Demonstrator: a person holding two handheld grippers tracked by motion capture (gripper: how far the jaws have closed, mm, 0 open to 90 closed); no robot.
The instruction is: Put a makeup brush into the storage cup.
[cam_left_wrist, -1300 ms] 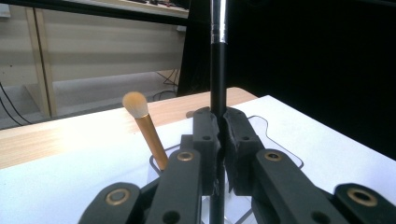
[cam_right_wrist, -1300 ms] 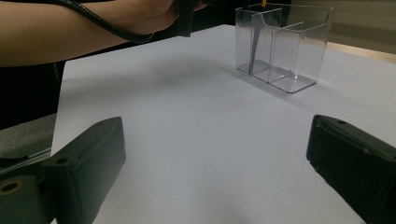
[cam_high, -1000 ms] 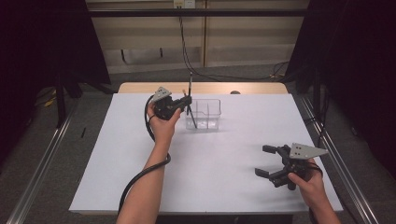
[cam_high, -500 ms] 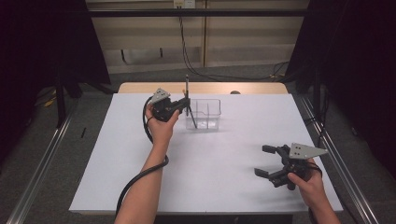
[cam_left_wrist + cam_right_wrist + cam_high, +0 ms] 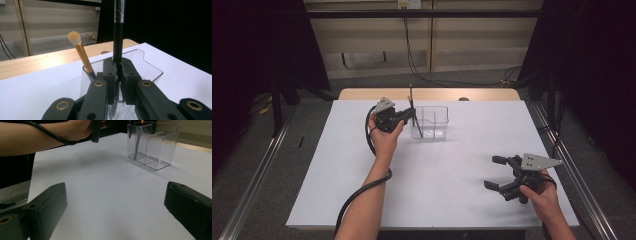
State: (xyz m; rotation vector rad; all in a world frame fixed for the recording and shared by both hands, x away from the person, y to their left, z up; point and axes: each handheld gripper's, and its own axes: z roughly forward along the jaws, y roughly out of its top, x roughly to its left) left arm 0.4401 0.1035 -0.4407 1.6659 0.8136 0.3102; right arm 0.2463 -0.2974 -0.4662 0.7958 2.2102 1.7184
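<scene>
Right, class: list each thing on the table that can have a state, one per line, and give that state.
Left gripper: shut on the black brush.
Black brush: held upright above the clear box.
Gold brush: leaning inside the clear box, bristles up.
Clear box: upright, open-topped, divided.
Right gripper: open, holding nothing.

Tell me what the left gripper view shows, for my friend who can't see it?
The left gripper pinches a black stick upright over a clear box on a white table. A gold brush leans inside the box.
</scene>
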